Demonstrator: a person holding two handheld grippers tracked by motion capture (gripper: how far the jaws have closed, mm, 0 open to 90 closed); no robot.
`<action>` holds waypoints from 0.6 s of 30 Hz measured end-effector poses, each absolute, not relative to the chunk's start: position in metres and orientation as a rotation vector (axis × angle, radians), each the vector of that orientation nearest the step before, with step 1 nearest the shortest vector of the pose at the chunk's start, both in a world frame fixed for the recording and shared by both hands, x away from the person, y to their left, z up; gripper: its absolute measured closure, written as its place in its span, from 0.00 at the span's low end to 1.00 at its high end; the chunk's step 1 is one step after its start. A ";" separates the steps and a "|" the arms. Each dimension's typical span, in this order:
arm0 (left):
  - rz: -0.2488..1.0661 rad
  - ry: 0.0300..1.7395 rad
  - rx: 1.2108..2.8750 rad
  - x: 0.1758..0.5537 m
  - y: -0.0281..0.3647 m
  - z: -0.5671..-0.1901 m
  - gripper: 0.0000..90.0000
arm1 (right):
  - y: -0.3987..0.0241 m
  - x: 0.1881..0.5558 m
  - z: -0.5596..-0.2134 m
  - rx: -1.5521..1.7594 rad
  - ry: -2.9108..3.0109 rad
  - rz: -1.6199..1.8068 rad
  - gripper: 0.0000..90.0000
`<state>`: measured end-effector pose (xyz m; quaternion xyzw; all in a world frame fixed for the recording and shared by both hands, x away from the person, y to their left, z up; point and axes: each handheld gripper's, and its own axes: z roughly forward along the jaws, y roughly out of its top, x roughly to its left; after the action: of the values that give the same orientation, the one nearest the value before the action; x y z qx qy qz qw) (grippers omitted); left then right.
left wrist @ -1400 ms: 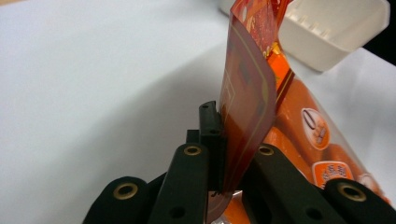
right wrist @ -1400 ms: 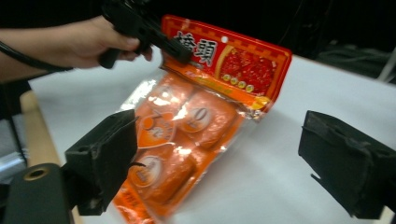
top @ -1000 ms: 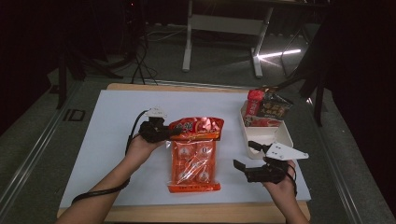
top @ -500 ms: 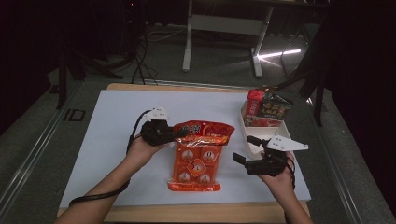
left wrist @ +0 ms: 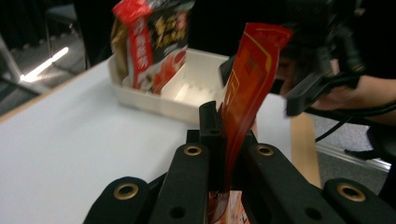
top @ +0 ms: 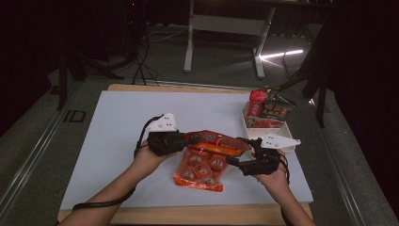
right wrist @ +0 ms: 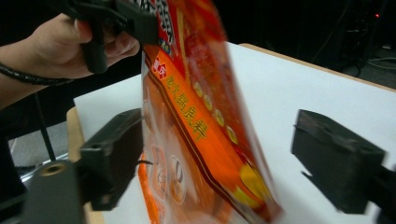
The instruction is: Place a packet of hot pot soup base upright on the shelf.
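1. Table (top: 117, 141): pale blue-grey rectangular top with a wooden rim. Wide bare surface lies on the left-gripper side of the pouch; toward the tray the free strip is narrow, and the table's near edge runs just below the pouch's lower end.

2. Pouch (top: 207, 157): the landmark. Flat orange-red glossy plastic food pouch with round pictures, at mid-table, its upper end lifted and its lower end resting on or just above the top.

3. Tray (top: 270, 134): cream plastic divided tray near the pouch's lifted end, holding upright red-and-dark snack packets (top: 266, 108) in its far part; its near compartment (left wrist: 196, 91) looks empty.

4. Left gripper (top: 181, 141): black two-jaw tool, clamped tight on the pouch's top edge (left wrist: 238, 116).

5. Right gripper (top: 240, 153): black two-jaw tool at the pouch's tray-side end. Its jaws have just been closing and stand wide, the pouch (right wrist: 205, 126) between them, no pad pressing.

Step judged: a two-handed lift, second grip not yet made. Next move calls for closing squarely on the edge, then carrying clear of the tray's rim.
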<state>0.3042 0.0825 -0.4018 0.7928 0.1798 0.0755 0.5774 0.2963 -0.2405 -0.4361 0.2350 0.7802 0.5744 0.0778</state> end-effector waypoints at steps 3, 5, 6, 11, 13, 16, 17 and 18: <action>0.174 0.406 1.839 0.303 0.079 -0.397 1.00 | -0.238 0.295 -0.433 0.669 2.357 1.738 0.42; 0.160 0.407 1.824 0.303 0.077 -0.395 1.00 | -0.237 0.293 -0.431 0.651 2.362 1.750 0.50; 0.161 0.407 1.818 0.302 0.076 -0.395 1.00 | -0.238 0.293 -0.429 0.643 2.359 1.751 0.56; 0.155 0.395 1.793 0.301 0.072 -0.393 1.00 | -0.245 0.297 -0.427 0.671 2.370 1.785 0.69; 0.147 0.393 1.779 0.301 0.070 -0.392 1.00 | -0.246 0.299 -0.428 0.687 2.377 1.814 0.73; 0.141 0.392 1.769 0.302 0.069 -0.389 1.00 | -0.247 0.298 -0.427 0.686 2.384 1.827 0.85; 0.144 0.394 1.767 0.302 0.069 -0.389 1.00 | -0.247 0.298 -0.426 0.678 2.394 1.830 0.88; 0.138 0.399 1.761 0.302 0.069 -0.389 1.00 | -0.247 0.297 -0.425 0.669 2.401 1.828 0.91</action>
<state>0.3020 0.0694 -0.3887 0.7651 0.1732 0.0600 0.6173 0.2972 -0.2467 -0.4251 0.2164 0.7765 0.5913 0.0253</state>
